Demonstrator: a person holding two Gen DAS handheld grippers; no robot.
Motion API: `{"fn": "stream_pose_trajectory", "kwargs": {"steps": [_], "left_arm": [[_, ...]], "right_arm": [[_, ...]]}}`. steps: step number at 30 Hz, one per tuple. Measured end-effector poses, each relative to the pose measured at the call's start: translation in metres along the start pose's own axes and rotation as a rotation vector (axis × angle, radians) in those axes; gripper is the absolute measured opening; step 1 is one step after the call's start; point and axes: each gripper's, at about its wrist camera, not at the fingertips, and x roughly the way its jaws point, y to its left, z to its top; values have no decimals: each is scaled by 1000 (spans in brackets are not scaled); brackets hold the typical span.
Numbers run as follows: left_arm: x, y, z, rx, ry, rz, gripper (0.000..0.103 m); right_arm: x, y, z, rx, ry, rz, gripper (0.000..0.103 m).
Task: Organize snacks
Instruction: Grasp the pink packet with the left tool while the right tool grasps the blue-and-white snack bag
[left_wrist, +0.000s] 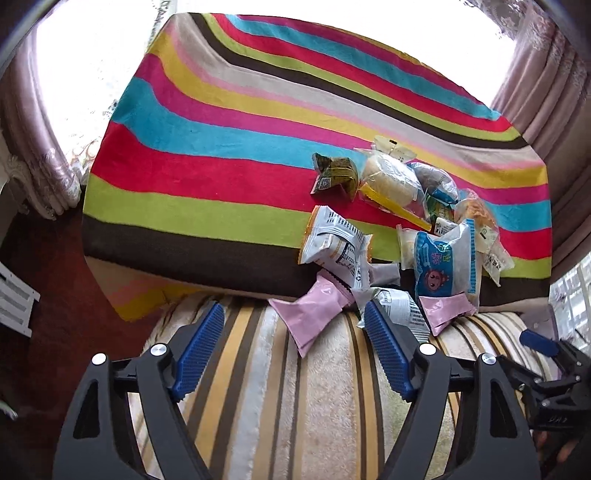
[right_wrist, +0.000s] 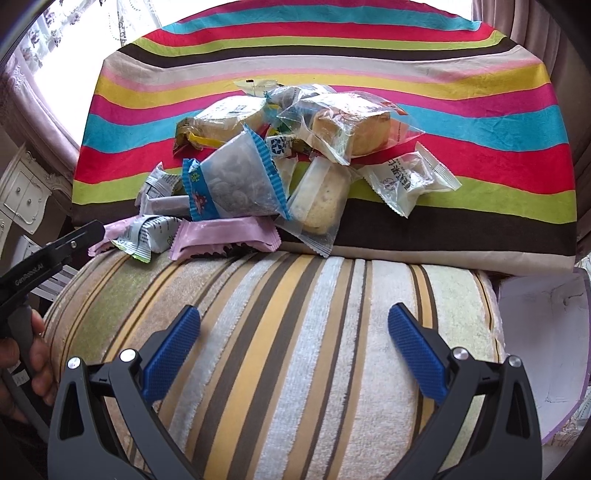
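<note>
Left wrist view: the left hand-held gripper (left_wrist: 293, 325) hangs released, jaws wide, over a striped cushion (left_wrist: 277, 406). Beyond it a rainbow-striped blanket (left_wrist: 207, 155) lies broadly bare to the left; the snack pile (left_wrist: 406, 206) crowds its near right edge. Two pink packets (left_wrist: 314, 314) overhang onto the cushion, the nearer one's long axis running diagonally.

Right wrist view: the right hand-held gripper (right_wrist: 293, 321) is likewise released above bare cushion (right_wrist: 295, 350). The pile (right_wrist: 295, 158) sits ahead at the blanket's (right_wrist: 480, 122) front edge; one blue-edged bag (right_wrist: 236, 181) tilts leftward.
</note>
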Motion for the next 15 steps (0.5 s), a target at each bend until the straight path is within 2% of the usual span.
{"fn": "stream_pose_trajectory", "kwargs": {"steps": [5, 7, 11, 15], "left_arm": [[23, -5, 16, 139, 80, -34, 63], [31, -8, 17, 175, 107, -53, 57], [46, -13, 15, 210, 158, -101, 38], [51, -17, 13, 225, 173, -141, 28]], "right_arm": [[11, 0, 18, 34, 13, 81, 102], [14, 4, 28, 24, -2, 66, 102], [22, 18, 44, -35, -21, 16, 102], [37, 34, 56, -115, -9, -30, 102]]}}
